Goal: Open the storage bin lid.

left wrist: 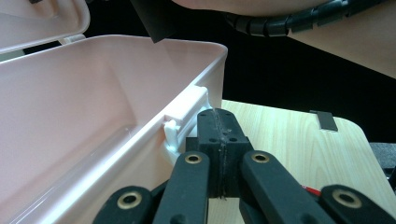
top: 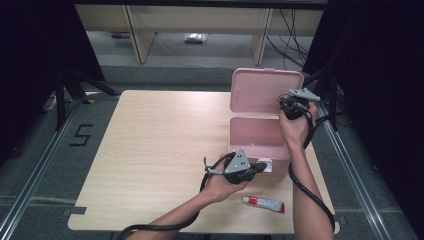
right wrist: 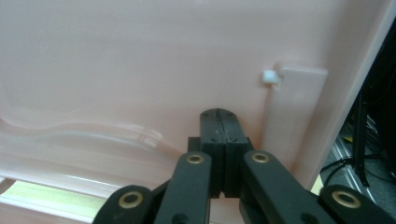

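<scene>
A pink plastic box point(top: 257, 136) stands open at the table's right, its lid point(top: 267, 89) upright behind it. My left gripper point(top: 260, 166) is shut with nothing in it, its tips at the box's front wall beside the white latch point(top: 267, 167). In the left gripper view the shut tips point(left wrist: 219, 122) sit right next to that latch point(left wrist: 184, 116), below the box rim point(left wrist: 116, 46). My right gripper point(top: 284, 101) is shut and empty, held up against the inner face of the lid. The right gripper view has the tips point(right wrist: 219, 117) close to the lid's pink surface point(right wrist: 140, 60).
A small white and red tube point(top: 263, 203) lies on the wooden table point(top: 155, 150) near its front edge, right of my left forearm. The lid carries a small white clip point(right wrist: 270, 77) on a raised strip. Dark tripods and cables stand beyond the table's sides.
</scene>
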The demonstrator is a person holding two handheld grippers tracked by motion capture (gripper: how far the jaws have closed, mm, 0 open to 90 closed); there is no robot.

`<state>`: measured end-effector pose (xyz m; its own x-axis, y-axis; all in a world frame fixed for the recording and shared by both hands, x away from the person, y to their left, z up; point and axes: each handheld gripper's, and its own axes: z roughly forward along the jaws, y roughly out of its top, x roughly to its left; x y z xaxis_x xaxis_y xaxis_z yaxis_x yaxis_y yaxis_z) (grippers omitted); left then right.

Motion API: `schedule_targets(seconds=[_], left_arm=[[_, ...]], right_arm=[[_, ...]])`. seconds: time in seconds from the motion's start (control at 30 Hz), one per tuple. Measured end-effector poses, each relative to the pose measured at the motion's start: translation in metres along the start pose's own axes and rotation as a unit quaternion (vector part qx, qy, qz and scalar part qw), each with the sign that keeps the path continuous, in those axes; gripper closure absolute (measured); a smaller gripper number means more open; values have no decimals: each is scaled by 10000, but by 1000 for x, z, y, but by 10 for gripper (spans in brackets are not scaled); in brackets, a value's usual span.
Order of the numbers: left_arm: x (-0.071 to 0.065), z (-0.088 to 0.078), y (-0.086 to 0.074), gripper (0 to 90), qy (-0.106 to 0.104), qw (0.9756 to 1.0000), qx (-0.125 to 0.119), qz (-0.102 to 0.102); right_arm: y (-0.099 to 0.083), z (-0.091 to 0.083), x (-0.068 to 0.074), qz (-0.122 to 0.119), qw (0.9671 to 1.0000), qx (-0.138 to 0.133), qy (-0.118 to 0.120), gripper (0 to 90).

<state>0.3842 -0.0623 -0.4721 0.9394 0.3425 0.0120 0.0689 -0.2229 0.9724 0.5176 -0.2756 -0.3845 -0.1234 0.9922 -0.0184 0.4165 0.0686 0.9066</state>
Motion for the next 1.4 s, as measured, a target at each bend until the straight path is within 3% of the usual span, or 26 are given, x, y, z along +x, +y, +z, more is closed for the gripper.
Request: schedule_targets(seconds=[0.03,0.2,0.37,0.43,0.47,0.5,0.53,0.63,0.7,0.8,0.83,0.93,0.97,1.07,1.13,1.23,1.27,1.3,1.4], left_arm=[[0,0,0,900,0,10000,0,0],[0,0,0,900,9,10000,1,-7],[0,0,0,900,10,10000,10,10],[0,0,0,900,-3,10000,-6,15],[-1,0,0,900,2,10000,-6,-33],[-1,0,0,900,7,10000,-8,-55],[-1,0,0,900,12,10000,-4,-56],[0,0,0,900,1,10000,-7,-5],[-1,0,0,900,19,10000,0,-34],[0,0,0,900,17,10000,-1,-23],[-1,0,0,900,17,10000,-3,-24],[-1,0,0,900,22,10000,5,-35],[0,0,0,900,18,10000,-2,-28],[-1,0,0,900,23,10000,9,-43],[0,0,0,900,7,10000,10,-17],[0,0,0,900,10,10000,12,-18],[0,0,0,900,11,10000,14,-16],[-1,0,0,900,25,10000,16,-40],[-1,0,0,900,10,10000,11,-20]], right_arm=[[0,0,1,101,9999,53,21,900],[-1,2,1,162,9998,115,19,900],[-3,6,1,121,9998,187,23,900],[-4,7,-1,-5,9998,195,-43,900],[-4,8,1,90,9997,231,-7,900],[-4,8,-1,-9,9997,252,-17,900],[-5,9,1,119,9996,269,-5,900],[-6,8,1,163,9995,285,17,900],[-6,6,0,51,9997,216,48,897],[-5,-1,1,174,9996,197,86,877],[-4,-4,-1,73,9998,158,112,874],[-2,-13,0,98,9998,106,160,869],[-1,-16,-2,-37,9998,111,171,868],[-1,-22,-1,52,9997,104,207,865],[-2,-29,-4,-104,9993,166,305,858],[-4,-34,-3,-13,9993,169,344,852],[-5,-37,-5,-127,9989,173,424,850],[-6,-41,-4,-47,9991,193,384,845],[-7,-48,-6,-177,9988,160,437,841]])
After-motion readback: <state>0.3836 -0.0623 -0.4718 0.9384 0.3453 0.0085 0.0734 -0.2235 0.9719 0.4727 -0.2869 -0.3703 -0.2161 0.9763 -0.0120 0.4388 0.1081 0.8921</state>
